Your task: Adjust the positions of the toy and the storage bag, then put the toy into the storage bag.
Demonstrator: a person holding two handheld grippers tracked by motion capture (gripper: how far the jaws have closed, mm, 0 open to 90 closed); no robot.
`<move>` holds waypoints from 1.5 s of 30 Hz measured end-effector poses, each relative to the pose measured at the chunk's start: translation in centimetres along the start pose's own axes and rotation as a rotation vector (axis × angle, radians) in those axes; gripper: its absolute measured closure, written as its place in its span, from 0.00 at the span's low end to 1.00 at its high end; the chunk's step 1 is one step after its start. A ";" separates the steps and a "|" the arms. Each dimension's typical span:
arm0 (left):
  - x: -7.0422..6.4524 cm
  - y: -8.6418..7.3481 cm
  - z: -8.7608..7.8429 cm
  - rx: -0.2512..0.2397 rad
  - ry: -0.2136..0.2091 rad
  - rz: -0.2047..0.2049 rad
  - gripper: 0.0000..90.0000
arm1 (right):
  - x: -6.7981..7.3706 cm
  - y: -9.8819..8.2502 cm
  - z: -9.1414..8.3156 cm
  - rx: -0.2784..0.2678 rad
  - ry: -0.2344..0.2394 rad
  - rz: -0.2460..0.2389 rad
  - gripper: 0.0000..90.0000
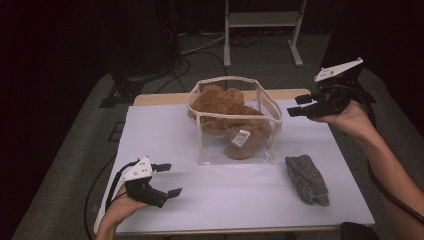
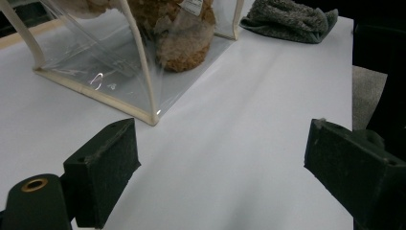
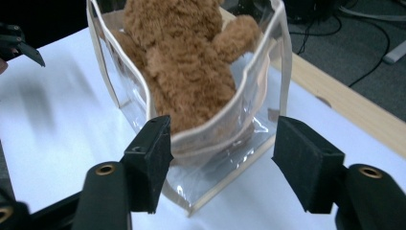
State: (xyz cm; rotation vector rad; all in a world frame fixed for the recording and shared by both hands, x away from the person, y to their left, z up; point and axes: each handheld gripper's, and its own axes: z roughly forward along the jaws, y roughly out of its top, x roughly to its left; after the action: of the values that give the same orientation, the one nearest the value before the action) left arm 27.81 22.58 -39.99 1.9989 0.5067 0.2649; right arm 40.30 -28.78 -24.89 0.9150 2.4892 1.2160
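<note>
right gripper (image 3: 218, 160) nearer, jaws wide apart and empty, facing the clear pouch (image 1: 235, 120) with the brown teddy bear (image 1: 230, 117) at mid-table; left gripper (image 1: 167, 180) gaping, empty, well apart.

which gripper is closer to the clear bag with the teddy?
Right. The right gripper hangs open just off the clear bag's far right corner, jaws aimed at its rim. The left gripper sits open near the table's front left, well short of the bag.

No text is showing clearly enough to read. A small white fabric tag (image 1: 241, 138) is hanging on the brown plush teddy bear (image 1: 227, 112) inside the clear plastic bag (image 1: 272, 107), but its print is staying too small to read.
</note>
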 end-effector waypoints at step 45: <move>0.3 0.1 0.2 0.001 -0.007 0.003 0.11 | -0.7 -10.8 1.3 0.013 0.001 0.143 0.32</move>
State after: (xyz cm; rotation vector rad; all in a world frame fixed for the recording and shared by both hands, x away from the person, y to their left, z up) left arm 28.16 22.57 -40.01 2.0015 0.4994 0.2588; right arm 36.74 -33.41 -34.14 1.1129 2.4719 1.2432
